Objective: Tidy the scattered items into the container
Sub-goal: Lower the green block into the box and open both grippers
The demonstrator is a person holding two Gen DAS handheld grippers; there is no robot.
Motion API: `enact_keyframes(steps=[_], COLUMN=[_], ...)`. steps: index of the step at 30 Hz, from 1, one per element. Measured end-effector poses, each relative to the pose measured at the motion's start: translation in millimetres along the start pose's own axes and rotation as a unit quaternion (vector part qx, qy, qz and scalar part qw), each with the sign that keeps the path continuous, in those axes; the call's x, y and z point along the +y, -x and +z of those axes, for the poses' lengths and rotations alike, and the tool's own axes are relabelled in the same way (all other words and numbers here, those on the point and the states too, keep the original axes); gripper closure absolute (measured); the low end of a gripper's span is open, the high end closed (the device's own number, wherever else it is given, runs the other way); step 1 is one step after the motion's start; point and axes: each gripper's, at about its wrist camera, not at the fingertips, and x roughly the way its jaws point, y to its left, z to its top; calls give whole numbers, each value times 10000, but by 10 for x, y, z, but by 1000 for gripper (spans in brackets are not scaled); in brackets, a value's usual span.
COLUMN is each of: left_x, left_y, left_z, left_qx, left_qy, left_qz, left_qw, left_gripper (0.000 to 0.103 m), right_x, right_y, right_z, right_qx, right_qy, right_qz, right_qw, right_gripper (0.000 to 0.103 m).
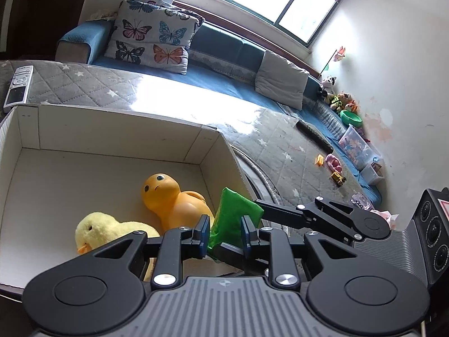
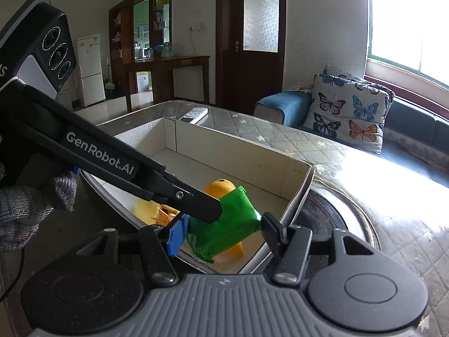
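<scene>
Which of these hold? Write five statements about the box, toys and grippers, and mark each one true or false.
1. Both the left gripper and the right gripper grip the green pouch. True.
2. The green pouch lies on the floor of the box. False: it is held up in the air at the box's rim.
3. An orange toy and a yellow plush duck are in the box. True.
4. The remote is inside the box. False: it lies on the quilted cover beyond the box.
5. The box has a lid on. False: it is open-topped.
</scene>
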Motion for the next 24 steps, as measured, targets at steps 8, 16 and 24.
enact_keyframes(steps=[8, 16, 24], left_x=[-36, -54, -9], left_y=[87, 150, 247], left_z=[-22, -46, -47], left_qx=[-75, -121, -232], left_qy=[-51, -30, 49], left_qz=[69, 118, 187], left_qw=[9999, 9999, 9995], left_gripper=[78, 77, 77], right_x=[48, 90, 142], right_y=[105, 172, 100], right_z=[-15, 4, -63], right_qx=[-89, -202, -39], right_qy=[-27, -31, -133], right_qz=[-37, 51, 203], right_qw=[9999, 9998, 9997], right_gripper=[39, 39, 38])
